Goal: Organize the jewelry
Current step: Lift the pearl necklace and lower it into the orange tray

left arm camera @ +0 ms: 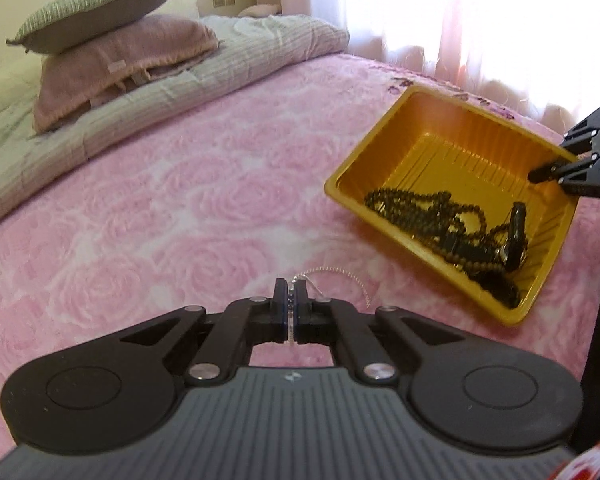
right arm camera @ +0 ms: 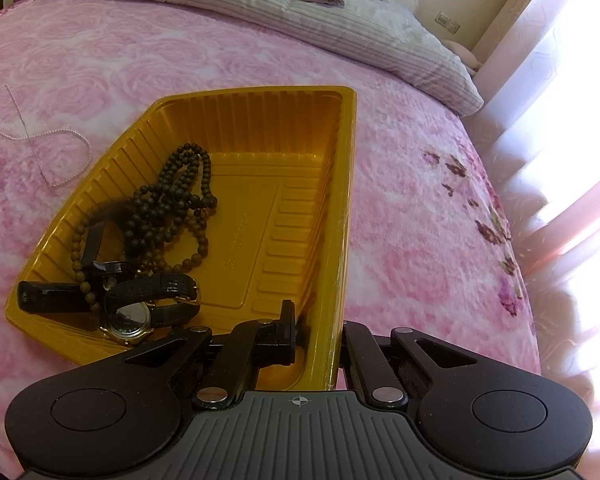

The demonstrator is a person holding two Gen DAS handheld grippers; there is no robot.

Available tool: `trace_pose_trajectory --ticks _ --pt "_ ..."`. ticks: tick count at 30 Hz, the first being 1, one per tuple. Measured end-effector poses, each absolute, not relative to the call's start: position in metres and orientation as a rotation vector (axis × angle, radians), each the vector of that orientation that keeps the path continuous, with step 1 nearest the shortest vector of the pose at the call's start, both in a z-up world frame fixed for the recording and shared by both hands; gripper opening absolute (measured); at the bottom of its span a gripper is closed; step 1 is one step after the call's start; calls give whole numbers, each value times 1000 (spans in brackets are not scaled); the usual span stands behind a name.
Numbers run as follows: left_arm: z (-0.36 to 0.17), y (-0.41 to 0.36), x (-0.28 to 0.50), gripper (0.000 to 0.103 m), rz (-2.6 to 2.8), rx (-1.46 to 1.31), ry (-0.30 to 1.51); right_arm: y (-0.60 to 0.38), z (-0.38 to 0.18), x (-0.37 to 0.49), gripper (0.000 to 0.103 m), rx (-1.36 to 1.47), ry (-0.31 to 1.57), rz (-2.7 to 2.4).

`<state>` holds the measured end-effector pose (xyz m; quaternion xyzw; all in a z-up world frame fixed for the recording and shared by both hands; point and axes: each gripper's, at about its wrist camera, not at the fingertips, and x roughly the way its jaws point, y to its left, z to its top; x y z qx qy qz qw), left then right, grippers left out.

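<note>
A yellow plastic tray (left arm camera: 384,148) (right arm camera: 256,128) sits on the pink bedspread. It holds a dark bead necklace (left arm camera: 420,210) (right arm camera: 172,204) and black-strap watches (right arm camera: 140,304) (left arm camera: 514,240). My left gripper (left arm camera: 290,294) is shut on a thin pale pearl chain (left arm camera: 332,270), which trails over the bedspread to the tray's left (right arm camera: 66,136). My right gripper (right arm camera: 316,320) straddles the tray's near wall, one finger inside and one outside, closed on the rim; it shows at the tray's far edge in the left wrist view (left arm camera: 556,164).
The bed is covered by a pink rose-patterned bedspread (left arm camera: 180,184). A folded striped quilt (left arm camera: 228,52) and stacked pillows (left arm camera: 112,40) lie at the head. Bright curtains (right arm camera: 560,92) hang beside the bed's edge.
</note>
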<state>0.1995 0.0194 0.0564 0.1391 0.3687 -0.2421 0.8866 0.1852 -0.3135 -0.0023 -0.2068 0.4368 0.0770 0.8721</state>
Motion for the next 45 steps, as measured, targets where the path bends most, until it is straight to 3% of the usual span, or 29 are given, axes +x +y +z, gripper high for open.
trace_pose_trajectory --ticks 23,45 --pt "88 19 199 1 -498 261 716 -313 -1 185 5 -436 910 161" --pt "169 -36 196 1 -639 227 561 -309 2 184 5 -439 902 162"
